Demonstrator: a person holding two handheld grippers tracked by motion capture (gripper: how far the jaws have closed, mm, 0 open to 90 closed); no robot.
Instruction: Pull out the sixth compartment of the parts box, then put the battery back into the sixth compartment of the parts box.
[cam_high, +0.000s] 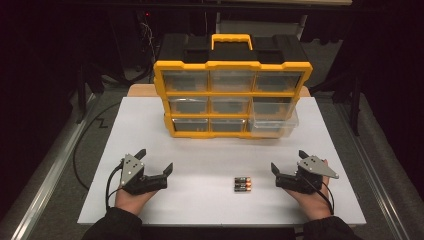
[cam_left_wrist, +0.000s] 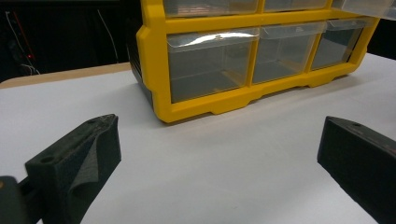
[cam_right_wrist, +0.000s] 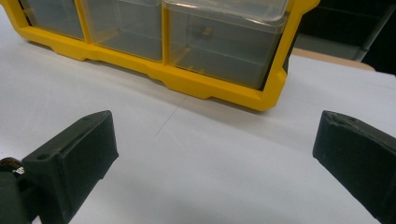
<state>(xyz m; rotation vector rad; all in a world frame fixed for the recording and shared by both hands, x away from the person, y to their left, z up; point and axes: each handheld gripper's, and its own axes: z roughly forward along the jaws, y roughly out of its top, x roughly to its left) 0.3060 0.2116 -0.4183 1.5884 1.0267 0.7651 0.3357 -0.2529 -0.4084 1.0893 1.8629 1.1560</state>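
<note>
Two batteries (cam_high: 242, 184) lie side by side on the white table (cam_high: 200, 200), nearer the right gripper (cam_high: 288, 167), before the yellow drawer organizer (cam_high: 232, 95). Both grippers, left gripper (cam_high: 156, 160) included, rest with jaws spread, holding nothing. Recommended: approach one battery across its width, jaws square.

I see a yellow organizer (cam_high: 232, 95) with clear drawers standing upright at the far middle of the white surface (cam_high: 150, 130). Its lower right drawer (cam_high: 274, 123) juts out from the frame. A wooden edge (cam_high: 142, 90) shows behind the white sheet.
</note>
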